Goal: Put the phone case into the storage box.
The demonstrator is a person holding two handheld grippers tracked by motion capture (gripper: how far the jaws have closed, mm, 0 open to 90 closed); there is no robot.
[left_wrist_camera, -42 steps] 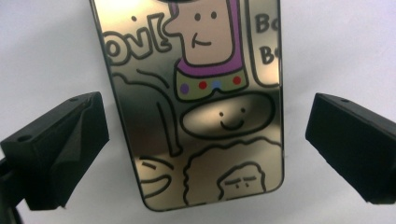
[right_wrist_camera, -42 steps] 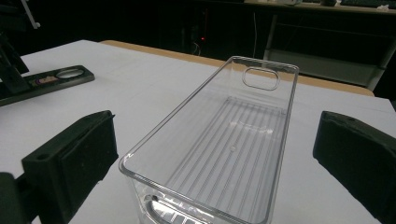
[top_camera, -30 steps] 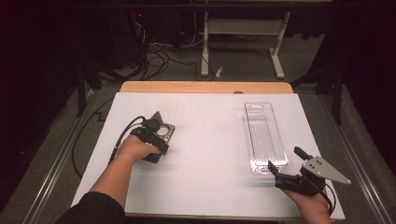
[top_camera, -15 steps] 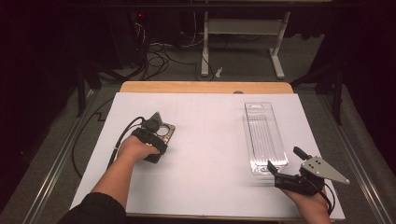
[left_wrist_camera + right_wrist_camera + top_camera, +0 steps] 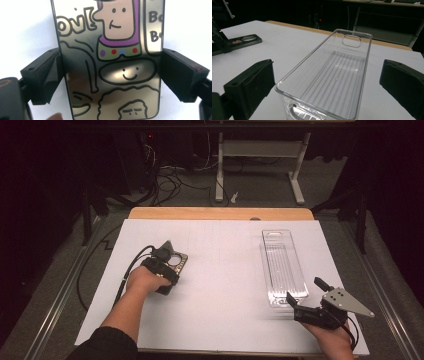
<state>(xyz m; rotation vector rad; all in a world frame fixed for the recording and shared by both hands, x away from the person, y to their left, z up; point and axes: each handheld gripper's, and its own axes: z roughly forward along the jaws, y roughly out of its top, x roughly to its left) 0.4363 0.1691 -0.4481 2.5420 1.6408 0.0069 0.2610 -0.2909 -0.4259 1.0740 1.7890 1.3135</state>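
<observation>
A glossy phone case (image 5: 110, 50) printed with cartoon figures lies flat on the white table top at the left (image 5: 179, 261). My left gripper (image 5: 111, 75) points down over it (image 5: 169, 265), and its jaws have just been closing. Both pads now press on the case's long edges. At the right lies a clear, empty plastic tray (image 5: 282, 265) with a ribbed floor (image 5: 332, 80). My right gripper (image 5: 305, 291) sits at the tray's near end. Its jaws (image 5: 329, 75) stand wide open on either side of that end, apart from the walls.
The white sheet (image 5: 225, 280) covers the table, with a wooden strip (image 5: 220, 213) at its far edge. The left gripper's cable (image 5: 100, 280) loops off the left side. Beyond the table are floor cables (image 5: 175, 180) and a white stand (image 5: 260, 165).
</observation>
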